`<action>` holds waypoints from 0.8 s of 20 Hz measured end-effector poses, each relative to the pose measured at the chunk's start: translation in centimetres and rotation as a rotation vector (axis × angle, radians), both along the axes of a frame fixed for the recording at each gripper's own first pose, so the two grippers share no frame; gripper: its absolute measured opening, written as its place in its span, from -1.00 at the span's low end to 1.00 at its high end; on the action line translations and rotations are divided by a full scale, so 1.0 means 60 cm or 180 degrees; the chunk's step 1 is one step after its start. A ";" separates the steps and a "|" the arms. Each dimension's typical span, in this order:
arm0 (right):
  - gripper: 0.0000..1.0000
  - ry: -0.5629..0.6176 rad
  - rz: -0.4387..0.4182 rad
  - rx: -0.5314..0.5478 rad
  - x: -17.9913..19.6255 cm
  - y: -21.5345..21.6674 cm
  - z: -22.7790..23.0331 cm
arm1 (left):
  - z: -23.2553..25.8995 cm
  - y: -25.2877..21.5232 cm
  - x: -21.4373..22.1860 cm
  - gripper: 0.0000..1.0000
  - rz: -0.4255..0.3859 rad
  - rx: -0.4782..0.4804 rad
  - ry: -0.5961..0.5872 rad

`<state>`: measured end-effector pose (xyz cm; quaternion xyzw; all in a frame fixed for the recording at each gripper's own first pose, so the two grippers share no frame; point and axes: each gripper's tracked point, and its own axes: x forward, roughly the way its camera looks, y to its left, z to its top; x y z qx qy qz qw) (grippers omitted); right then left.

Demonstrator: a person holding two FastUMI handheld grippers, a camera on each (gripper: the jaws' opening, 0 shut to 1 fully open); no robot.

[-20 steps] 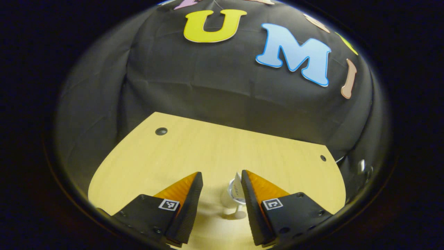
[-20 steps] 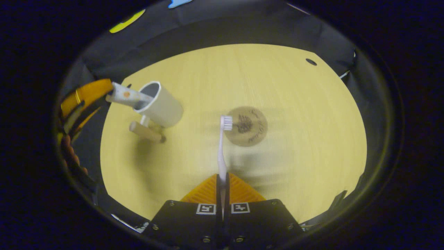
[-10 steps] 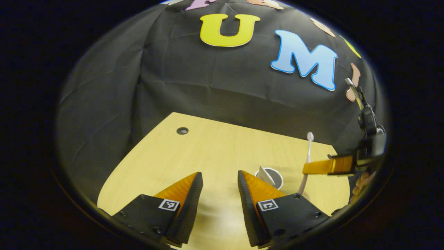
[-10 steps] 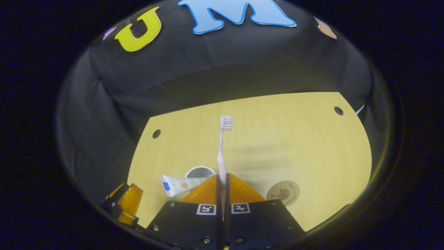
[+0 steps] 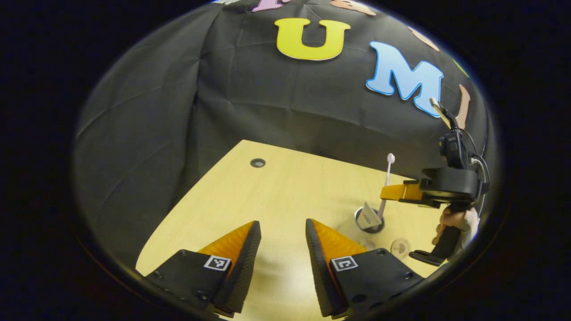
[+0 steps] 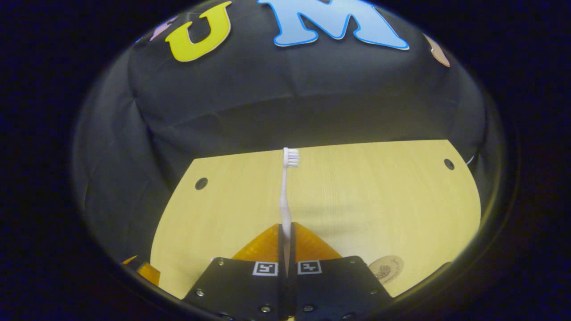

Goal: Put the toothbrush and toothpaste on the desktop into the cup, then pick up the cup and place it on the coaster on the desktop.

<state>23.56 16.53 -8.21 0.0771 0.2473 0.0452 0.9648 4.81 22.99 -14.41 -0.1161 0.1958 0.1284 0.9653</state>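
In the left gripper view a white cup (image 5: 369, 221) stands on the wooden desktop (image 5: 285, 187) with the toothpaste tube (image 5: 367, 215) leaning inside it. My right gripper (image 5: 384, 193) is shut on the white toothbrush (image 5: 387, 178), which stands upright with its head up and its lower end at the cup's mouth. In the right gripper view the toothbrush (image 6: 285, 191) rises from my right gripper (image 6: 285, 228). My left gripper (image 5: 282, 223) stands open, left of the cup and apart from it. The round wooden coaster (image 5: 400, 246) lies in front of the cup.
A hand (image 5: 455, 223) holds the right gripper's grip. The coaster (image 6: 386, 269) sits at the lower right in the right gripper view, and an orange finger of the left gripper (image 6: 145, 270) at the lower left. Small holes (image 6: 201, 183) mark the desktop's far corners.
My left gripper has drawn back left, away from the cup. My right gripper has carried the toothbrush over to the cup and turned it upright.
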 end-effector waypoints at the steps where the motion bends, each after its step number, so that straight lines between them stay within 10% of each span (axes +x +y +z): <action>1: -0.97 -0.0064 -0.0050 -0.0022 -0.001 -0.003 -0.008 | -0.004 0.001 -0.007 0.49 -0.0002 -0.0001 0.0021; 16: -0.65 -0.0495 -0.0058 0.0198 -0.116 -0.016 -0.065 | -0.061 -0.094 -0.006 0.49 -0.0485 0.0070 0.0351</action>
